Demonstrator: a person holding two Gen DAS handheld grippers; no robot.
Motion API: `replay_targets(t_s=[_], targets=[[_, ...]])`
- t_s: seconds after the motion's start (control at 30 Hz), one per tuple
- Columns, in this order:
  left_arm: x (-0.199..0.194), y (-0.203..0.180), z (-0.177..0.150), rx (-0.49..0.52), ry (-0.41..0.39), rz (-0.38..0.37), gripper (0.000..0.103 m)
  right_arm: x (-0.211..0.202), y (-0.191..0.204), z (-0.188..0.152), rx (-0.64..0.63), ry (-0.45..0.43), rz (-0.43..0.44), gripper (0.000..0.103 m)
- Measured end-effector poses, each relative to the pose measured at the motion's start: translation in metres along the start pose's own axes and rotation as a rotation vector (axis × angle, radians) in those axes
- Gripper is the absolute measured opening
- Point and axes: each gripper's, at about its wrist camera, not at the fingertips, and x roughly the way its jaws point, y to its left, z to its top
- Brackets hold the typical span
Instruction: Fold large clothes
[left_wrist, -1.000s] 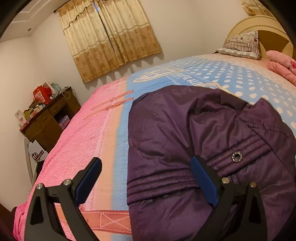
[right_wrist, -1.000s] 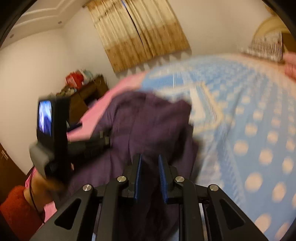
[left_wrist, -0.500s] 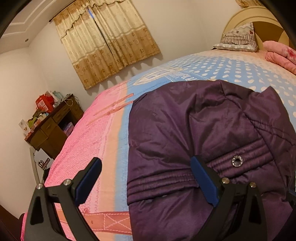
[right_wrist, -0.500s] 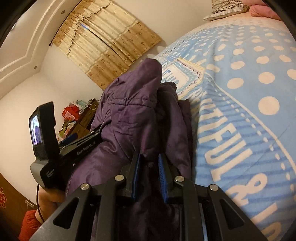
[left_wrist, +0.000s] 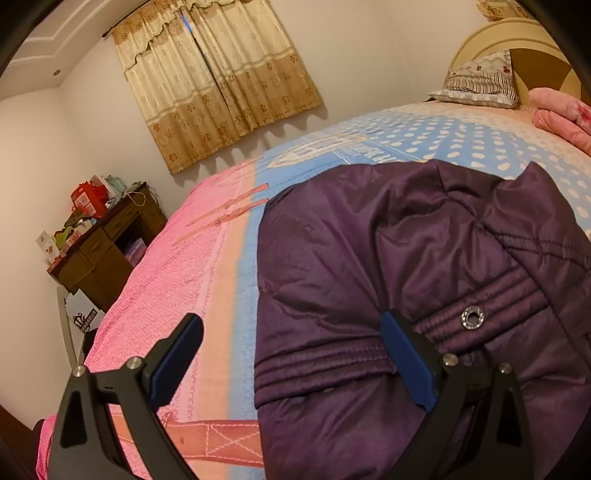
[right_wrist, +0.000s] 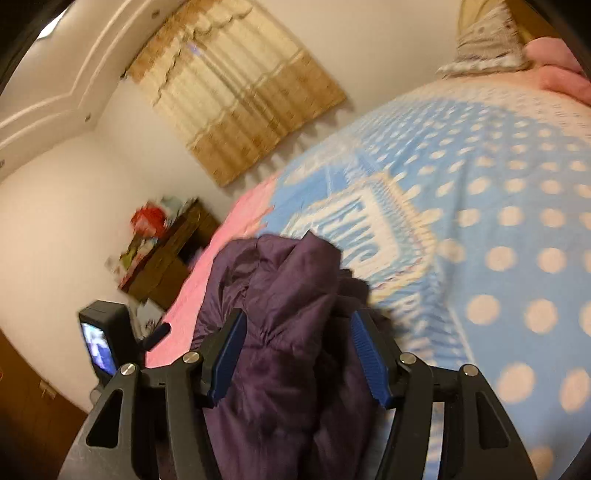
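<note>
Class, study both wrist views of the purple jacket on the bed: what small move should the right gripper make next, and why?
Probably draw the right gripper back, clear of the jacket. Its jaws have just been opening, and the fabric between them looks released, with the pads apart. The left gripper stands wide open over the jacket's hem on the bed, gripping nothing, so the fold seems laid down.

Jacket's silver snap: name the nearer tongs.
Left. Left tongs: one finger beside the snap. Right tongs: jaws have just been opening, jacket between them, snap out of view.
</note>
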Motion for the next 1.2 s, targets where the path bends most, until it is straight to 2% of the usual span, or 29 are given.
replay_targets(t_s=[0.03, 0.17, 0.3, 0.33, 0.37, 0.4, 0.47, 0.53, 0.6, 0.63, 0.7, 0.77, 0.87, 0.9, 0.97, 1.0, 1.07, 1.1, 1.13, 1.17, 1.2], targets=[[0.0, 0.0, 0.0, -0.001, 0.0, 0.0, 0.099, 0.011, -0.001, 0.001, -0.006, 0.028, -0.026, 0.041], [0.004, 0.001, 0.001, -0.026, 0.013, -0.026, 0.099, 0.04, -0.022, -0.007, 0.014, 0.058, -0.043, 0.041], [0.007, 0.005, 0.0, -0.056, 0.026, -0.073, 0.099, 0.047, -0.045, -0.016, 0.098, 0.046, 0.035, 0.046], [0.007, 0.007, 0.0, -0.063, 0.029, -0.085, 0.099, 0.047, -0.048, -0.016, 0.098, 0.044, 0.042, 0.066], [0.007, 0.011, 0.0, -0.072, 0.032, -0.102, 0.1, 0.048, -0.05, -0.018, 0.09, 0.057, 0.002, 0.083], [0.007, 0.014, -0.001, -0.081, 0.032, -0.127, 0.099, 0.05, -0.059, -0.021, 0.123, 0.063, -0.017, 0.089], [0.006, 0.03, 0.0, -0.124, 0.032, -0.231, 0.099, 0.047, -0.067, -0.021, 0.156, 0.048, 0.058, 0.089], [0.009, 0.048, -0.003, -0.179, 0.044, -0.358, 0.1, 0.044, -0.064, -0.022, 0.143, 0.055, 0.054, 0.091], [0.024, 0.071, -0.008, -0.278, 0.108, -0.48, 0.103, 0.041, -0.063, -0.025, 0.138, 0.052, 0.074, 0.092], [0.031, 0.082, -0.011, -0.338, 0.134, -0.527, 0.103, 0.04, -0.064, -0.026, 0.138, 0.051, 0.095, 0.092], [0.041, 0.095, -0.015, -0.416, 0.159, -0.567, 0.103, 0.039, -0.067, -0.027, 0.14, 0.047, 0.127, 0.092], [0.045, 0.108, -0.018, -0.5, 0.138, -0.622, 0.103, 0.038, -0.068, -0.028, 0.14, 0.04, 0.139, 0.092], [0.042, 0.116, -0.022, -0.59, 0.077, -0.765, 0.103, 0.039, -0.067, -0.027, 0.14, 0.028, 0.136, 0.092], [0.041, 0.115, -0.02, -0.585, 0.069, -0.784, 0.103, 0.039, -0.068, -0.026, 0.141, 0.02, 0.137, 0.092], [0.041, 0.105, -0.018, -0.536, 0.068, -0.775, 0.103, 0.037, -0.069, -0.027, 0.147, 0.005, 0.149, 0.093], [0.045, 0.101, -0.016, -0.515, 0.085, -0.777, 0.103, 0.037, -0.07, -0.027, 0.15, 0.0, 0.156, 0.093], [0.062, 0.089, -0.023, -0.468, 0.169, -0.805, 0.103, 0.03, -0.073, -0.029, 0.165, -0.024, 0.196, 0.093], [0.067, 0.083, -0.028, -0.473, 0.19, -0.811, 0.103, 0.027, -0.074, -0.03, 0.174, -0.039, 0.239, 0.093], [0.066, 0.083, -0.03, -0.489, 0.181, -0.816, 0.103, 0.024, -0.073, -0.03, 0.176, -0.047, 0.307, 0.093], [0.066, 0.084, -0.03, -0.501, 0.182, -0.833, 0.103, 0.023, -0.072, -0.028, 0.163, -0.04, 0.339, 0.093], [0.067, 0.084, -0.031, -0.503, 0.193, -0.841, 0.103, 0.024, -0.067, -0.028, 0.137, -0.028, 0.315, 0.093]])
